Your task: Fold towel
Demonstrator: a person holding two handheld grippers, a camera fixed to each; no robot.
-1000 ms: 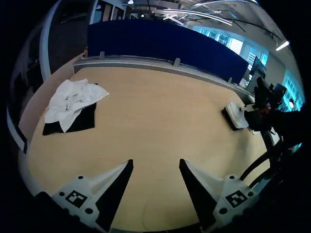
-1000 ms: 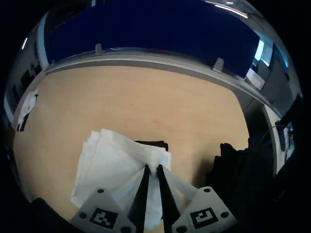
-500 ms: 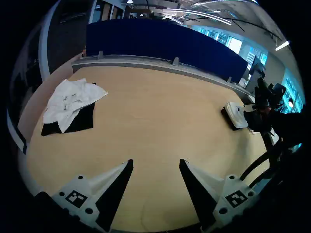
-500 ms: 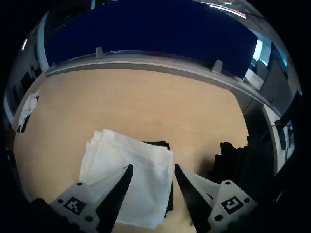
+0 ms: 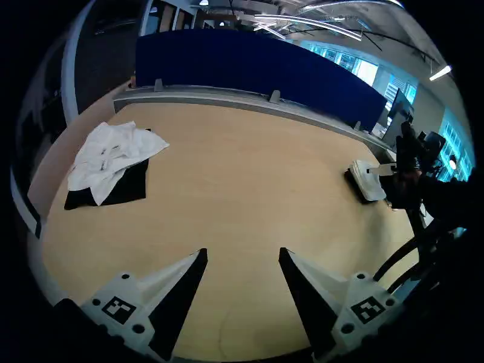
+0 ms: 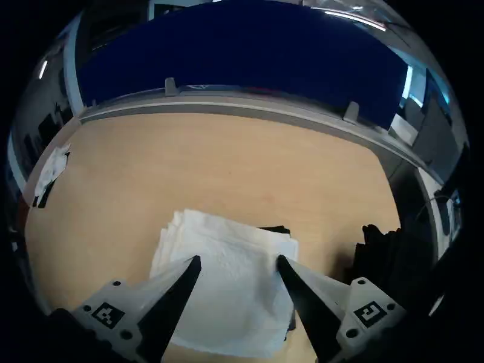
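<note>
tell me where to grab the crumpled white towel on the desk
On the crumpled towel, pinch the corner pointing toward the middle of the desk, coming from that side with the open left gripper; it lies flat and juts past the black cloth.

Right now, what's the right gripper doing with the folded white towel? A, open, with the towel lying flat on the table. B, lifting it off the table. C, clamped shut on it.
A: the right gripper has its fingers spread apart, and the folded white towel lies flat on the table between them.
</note>
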